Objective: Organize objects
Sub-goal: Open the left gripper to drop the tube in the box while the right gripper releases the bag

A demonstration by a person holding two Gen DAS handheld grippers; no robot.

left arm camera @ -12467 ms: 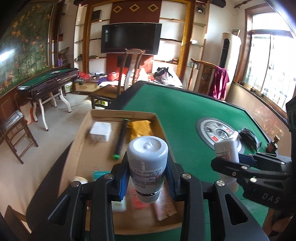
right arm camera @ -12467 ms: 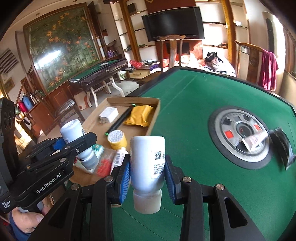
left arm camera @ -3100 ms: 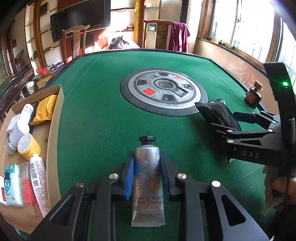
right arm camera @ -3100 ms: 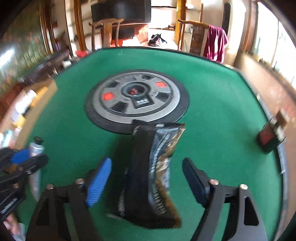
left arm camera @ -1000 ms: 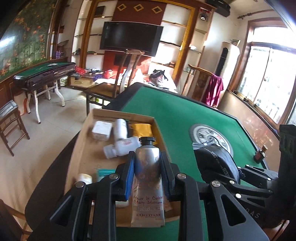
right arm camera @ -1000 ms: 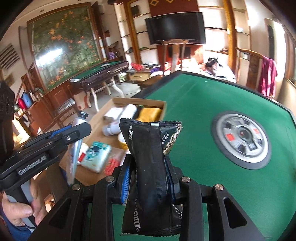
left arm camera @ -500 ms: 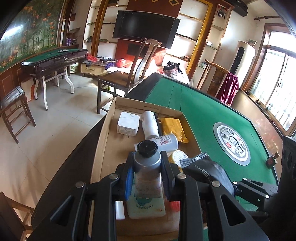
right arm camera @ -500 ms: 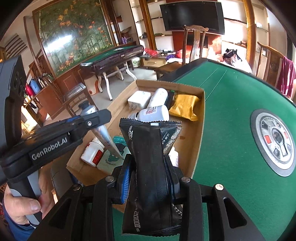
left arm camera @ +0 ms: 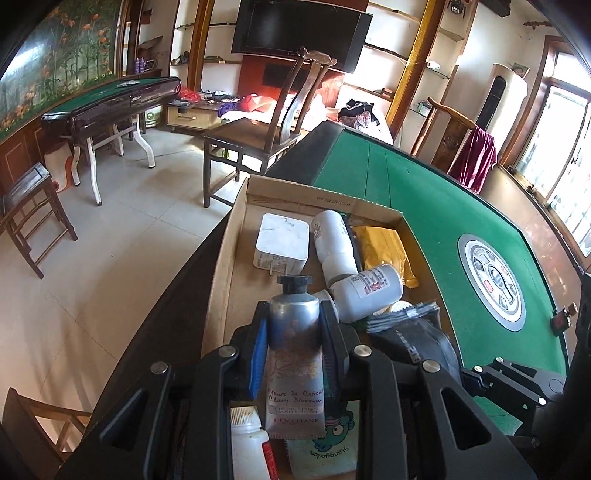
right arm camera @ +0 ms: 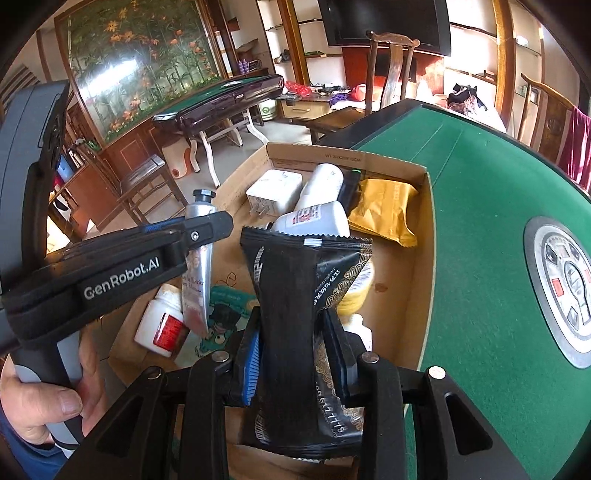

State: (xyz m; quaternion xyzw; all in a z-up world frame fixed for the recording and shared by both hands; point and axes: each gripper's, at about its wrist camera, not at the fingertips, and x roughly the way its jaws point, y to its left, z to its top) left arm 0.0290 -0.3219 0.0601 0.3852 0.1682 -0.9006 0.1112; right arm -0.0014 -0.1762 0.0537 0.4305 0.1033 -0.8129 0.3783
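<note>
Tube (left arm camera: 294,334) (tool-clamped) now lower over box (left arm camera: 318,199)

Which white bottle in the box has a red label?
The small white bottle at the box's near-left corner, under the tube. The two grey-white bottles farther back lack one.

Worktop (left arm camera: 424,206): green felt under my work, with a round grey dial panel (left arm camera: 493,275) set in its middle.
Chair (left arm camera: 273,125): dark wood, just beyond the far edge.
Television (left arm camera: 299,33): black, on the far wall.
Second table (right arm camera: 221,99): green-topped, by the flower mural (right arm camera: 136,62).
Red cloth (left arm camera: 474,157): draped over another chair.
</note>
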